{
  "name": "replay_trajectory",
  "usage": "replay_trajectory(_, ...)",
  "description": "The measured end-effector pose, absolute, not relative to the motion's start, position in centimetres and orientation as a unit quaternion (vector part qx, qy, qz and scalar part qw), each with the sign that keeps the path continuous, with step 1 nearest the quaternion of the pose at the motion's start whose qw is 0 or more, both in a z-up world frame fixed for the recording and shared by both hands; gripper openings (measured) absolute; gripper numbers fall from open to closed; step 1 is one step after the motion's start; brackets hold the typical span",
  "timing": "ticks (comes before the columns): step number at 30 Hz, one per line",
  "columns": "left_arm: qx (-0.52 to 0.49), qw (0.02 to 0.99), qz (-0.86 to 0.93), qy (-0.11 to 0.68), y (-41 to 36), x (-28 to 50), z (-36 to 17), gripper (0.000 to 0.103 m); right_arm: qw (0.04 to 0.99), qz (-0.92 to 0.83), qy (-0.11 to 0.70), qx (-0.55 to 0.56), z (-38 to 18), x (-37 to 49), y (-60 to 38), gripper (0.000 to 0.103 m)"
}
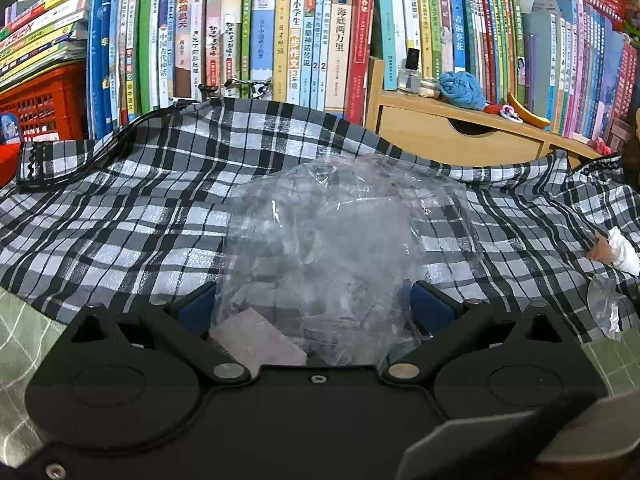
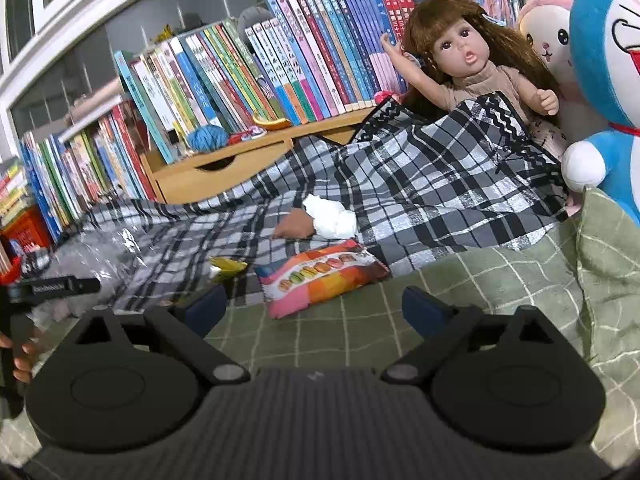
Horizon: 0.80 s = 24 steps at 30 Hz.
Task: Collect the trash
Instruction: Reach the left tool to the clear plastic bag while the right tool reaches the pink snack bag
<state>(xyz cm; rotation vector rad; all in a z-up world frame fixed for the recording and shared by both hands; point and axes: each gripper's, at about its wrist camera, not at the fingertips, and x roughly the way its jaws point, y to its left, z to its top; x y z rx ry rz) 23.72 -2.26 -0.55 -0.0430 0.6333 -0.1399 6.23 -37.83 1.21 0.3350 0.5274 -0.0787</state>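
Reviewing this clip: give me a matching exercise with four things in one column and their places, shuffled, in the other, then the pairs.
Things:
1. clear plastic bag
2. snack packet
3. crumpled white tissue
4. blue yarn ball

Places:
A. on the wooden drawer unit
B. on the plaid cloth, beyond the packet
C. between the left gripper fingers
D. on the green bedding, ahead of the right gripper

Pairs: 1-C, 2-D, 3-B, 4-A
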Motion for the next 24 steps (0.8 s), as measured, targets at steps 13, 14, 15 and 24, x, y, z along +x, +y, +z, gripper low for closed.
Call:
replay_trajectory(13, -0.035, 0.951, -0.032, 0.304, -1.2, 22.3, -0.3, 0.100, 0.948, -0.063, 0.210, 0.230, 2.2, 3.3, -41.2, 0.099)
replay_trajectory(14, -0.032, 0.952, -0.031, 0.304, -1.2, 22.1, -0.2, 0.100, 0.947, -0.061, 0.212, 0.234, 2.5, 3.2, -41.4, 0.099)
replay_trajectory(15, -0.028, 0.952, -0.030, 0.304, -1.1, 21.9, -0.2, 0.100, 0.947, -0.060, 0.214, 0.234, 2.8, 3.1, -41.5, 0.099)
replay_trajectory(24, -0.036, 0.957, -0.024, 0.286, 0.0, 20.3, 2.2, 0.100, 0.956, -0.064, 0.213, 0.193, 8.2, 2.9, -40.9, 0.099)
